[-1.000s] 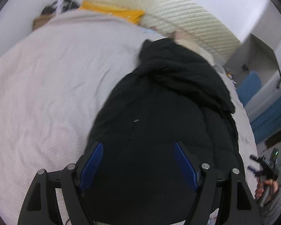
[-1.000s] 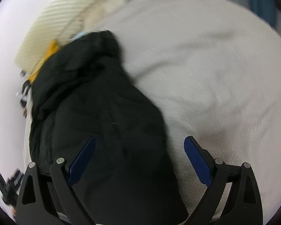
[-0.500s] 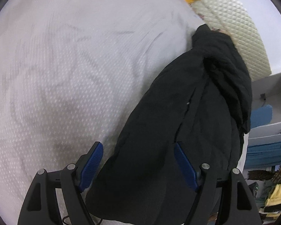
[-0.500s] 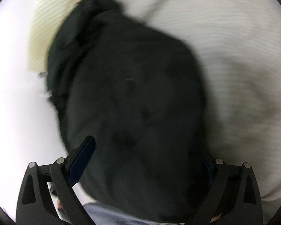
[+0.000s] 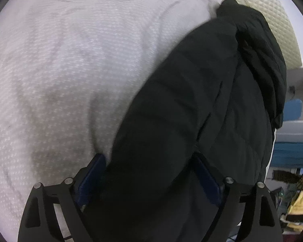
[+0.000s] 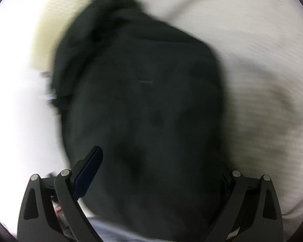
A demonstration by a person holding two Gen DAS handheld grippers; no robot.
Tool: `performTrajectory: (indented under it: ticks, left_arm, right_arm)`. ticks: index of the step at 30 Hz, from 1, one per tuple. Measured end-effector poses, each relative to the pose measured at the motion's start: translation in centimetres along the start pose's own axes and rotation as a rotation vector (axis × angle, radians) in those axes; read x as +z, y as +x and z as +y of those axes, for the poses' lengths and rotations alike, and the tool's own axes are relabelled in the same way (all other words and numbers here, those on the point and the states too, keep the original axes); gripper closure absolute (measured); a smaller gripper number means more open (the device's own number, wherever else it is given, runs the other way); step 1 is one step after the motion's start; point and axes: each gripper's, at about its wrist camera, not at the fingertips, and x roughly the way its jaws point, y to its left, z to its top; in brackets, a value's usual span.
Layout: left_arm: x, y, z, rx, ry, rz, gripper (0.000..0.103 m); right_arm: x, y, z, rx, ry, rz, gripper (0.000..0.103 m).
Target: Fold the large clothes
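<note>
Both grippers lower since earlier: black jacket (image 5: 192,121) bulk now between wide-spread jaws.
Left gripper (image 5: 149,173), right gripper (image 6: 159,171): clamp hem evenly before folding over bedspread (image 5: 70,60).

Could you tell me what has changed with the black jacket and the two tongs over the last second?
Both tongs have come in low at the near hem of the black jacket. The left tongs now straddle a bulge of it, and the right tongs have the fabric lying over one finger. Both remain open, with nothing gripped yet. The jacket still lies on the white bedspread.
</note>
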Motion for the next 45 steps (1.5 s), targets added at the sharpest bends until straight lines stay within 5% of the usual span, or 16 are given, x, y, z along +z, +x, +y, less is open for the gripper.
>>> performTrajectory:
  ticks: [5, 12, 14, 16, 18, 22, 26, 30, 34, 39, 45]
  left_arm:
    - [-0.9, 0.4, -2.8, 0.020, 0.104, 0.013, 0.014]
    - [-2.6, -0.2, -7.5, -0.086, 0.272, 0.008, 0.029]
    - [-3.1, -0.4, -8.5, -0.083, 0.312, -0.001, 0.039]
    - [-3.5, -0.5, -9.3, -0.085, 0.319, -0.009, 0.051]
    - [-3.7, -0.8, -9.2, -0.104, 0.316, -0.017, 0.063]
    - [-4.4, -1.5, -9.8, -0.093, 0.358, -0.062, 0.085]
    - [-5.5, -3.3, -8.5, -0.110, 0.381, -0.135, 0.094]
    - [-6.3, -6.4, -8.3, -0.225, 0.383, -0.198, 0.097]
    - [-7.2, -11.3, -6.7, -0.361, 0.358, -0.254, 0.098]
    - [-9.0, -17.8, -5.0, -0.431, 0.378, -0.314, 0.099]
    - [-11.1, -26.2, -4.4, -0.486, 0.433, -0.388, 0.099]
  right_arm:
    - [-0.1, 0.2, -0.6, -0.011, 0.031, 0.001, 0.006]
    - [-0.8, -0.2, 1.3, 0.200, -0.027, 0.036, 0.008]
    - [-1.1, -1.2, 2.3, 0.219, -0.060, 0.009, 0.021]
    - [-1.0, -2.2, 2.3, 0.192, -0.058, -0.050, 0.059]
    - [-1.0, -3.0, 1.5, 0.213, -0.036, -0.075, 0.075]
    - [-1.2, -4.3, 1.7, 0.232, -0.075, -0.118, 0.088]
    - [-1.4, -5.6, 2.3, 0.243, -0.136, -0.165, 0.092]
    - [-2.2, -7.4, 2.6, 0.281, -0.157, -0.231, 0.094]
    - [-2.6, -9.8, 2.4, 0.360, -0.131, -0.292, 0.096]
    - [-3.5, -13.9, 2.0, 0.506, -0.124, -0.342, 0.097]
    - [-5.7, -19.7, 3.4, 0.575, -0.228, -0.392, 0.097]
